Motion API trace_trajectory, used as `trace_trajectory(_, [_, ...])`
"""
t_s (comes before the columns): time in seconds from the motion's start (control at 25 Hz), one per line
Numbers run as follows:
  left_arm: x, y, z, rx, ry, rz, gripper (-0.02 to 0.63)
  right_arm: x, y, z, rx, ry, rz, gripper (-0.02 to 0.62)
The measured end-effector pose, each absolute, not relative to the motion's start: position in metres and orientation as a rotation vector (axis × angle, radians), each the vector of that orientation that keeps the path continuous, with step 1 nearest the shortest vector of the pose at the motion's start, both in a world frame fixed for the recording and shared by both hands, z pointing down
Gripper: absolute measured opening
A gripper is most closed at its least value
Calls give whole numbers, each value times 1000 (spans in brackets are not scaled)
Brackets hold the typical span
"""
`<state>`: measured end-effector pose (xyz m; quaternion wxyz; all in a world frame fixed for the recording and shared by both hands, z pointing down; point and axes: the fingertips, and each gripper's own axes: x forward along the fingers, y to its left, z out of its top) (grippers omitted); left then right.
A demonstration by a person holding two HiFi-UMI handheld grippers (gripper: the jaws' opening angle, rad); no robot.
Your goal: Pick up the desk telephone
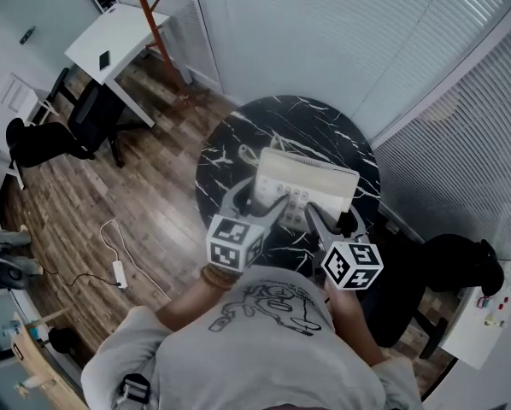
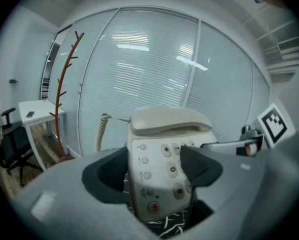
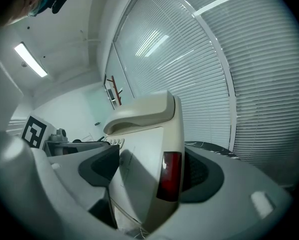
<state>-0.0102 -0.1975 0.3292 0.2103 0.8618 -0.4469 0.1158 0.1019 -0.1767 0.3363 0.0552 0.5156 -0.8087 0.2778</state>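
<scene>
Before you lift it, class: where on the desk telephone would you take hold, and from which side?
Take the desk telephone by its base, one gripper at each side, coming from the keypad end, as the left gripper and right gripper hold it now. The base is wide and rigid. The handset only rests on top, and the coiled cord trails off the left.

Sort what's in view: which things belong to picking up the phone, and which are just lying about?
Job: desk telephone, left tongs and right tongs, both clamped on it.
Lying about: coat stand, white desk, office chair, power strip on floor.
</scene>
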Motion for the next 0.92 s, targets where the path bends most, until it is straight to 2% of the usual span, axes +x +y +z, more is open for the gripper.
trace_trajectory(0.92, [1, -179, 330, 2403, -1237, 325, 324, 113, -157, 339, 1587, -2447, 866, 360])
